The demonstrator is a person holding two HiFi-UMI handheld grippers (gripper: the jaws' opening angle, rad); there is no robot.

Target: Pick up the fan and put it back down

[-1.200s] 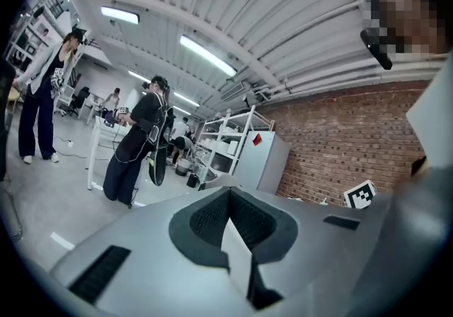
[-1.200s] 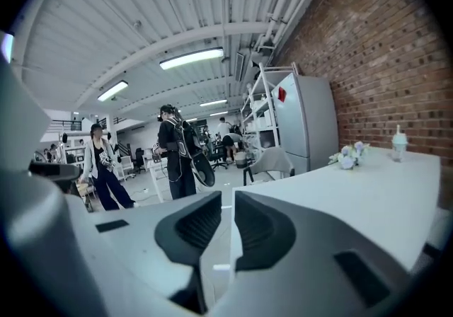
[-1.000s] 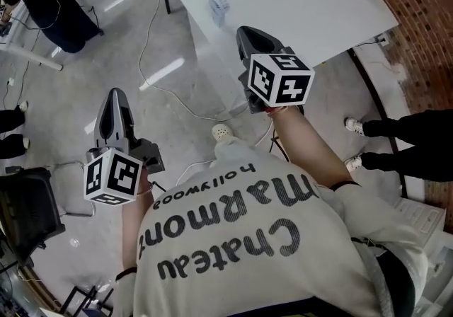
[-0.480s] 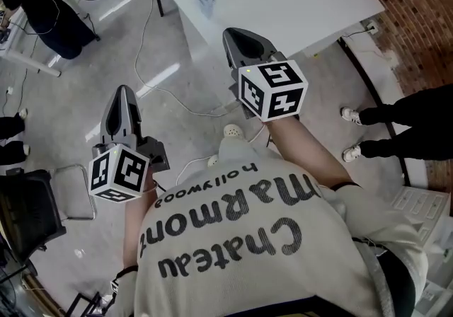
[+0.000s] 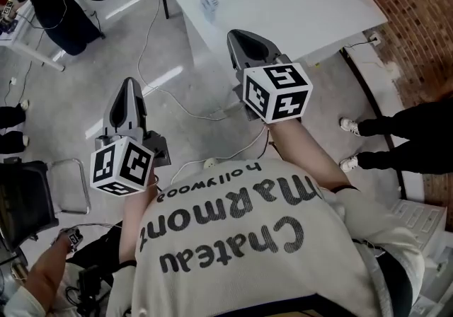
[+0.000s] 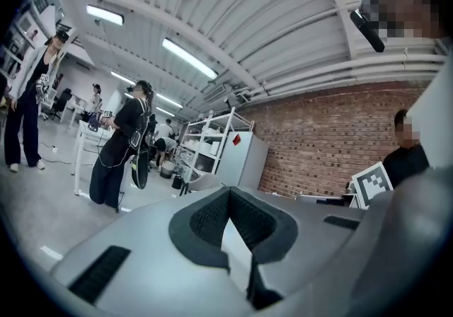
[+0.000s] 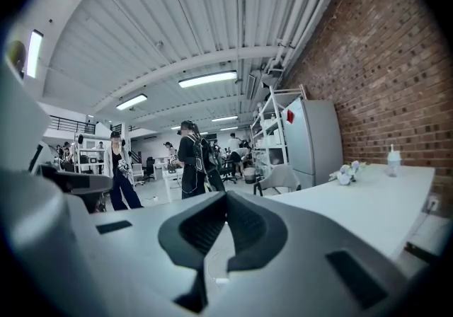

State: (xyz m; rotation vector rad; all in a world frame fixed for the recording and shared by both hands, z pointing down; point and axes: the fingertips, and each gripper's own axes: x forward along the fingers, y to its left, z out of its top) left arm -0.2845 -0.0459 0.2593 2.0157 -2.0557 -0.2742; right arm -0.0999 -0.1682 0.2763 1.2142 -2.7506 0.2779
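Both jaws pairs together, empty; we hold left gripper [image 5: 129, 85] and right gripper [image 5: 236, 37] short of the counter [image 5: 297, 11] bearing the fan [image 5: 208, 2], floor cable [image 5: 141, 61] beside it.

**Three cameras, one room**

The head view looks steeply down over the person [image 5: 269, 238] at left tongs [image 5: 130, 83], right tongs [image 5: 238, 35] and the distant worktop [image 5: 283, 4]. Each gripper view sits close behind its tongs, facing roughly level; the right shares that worktop.
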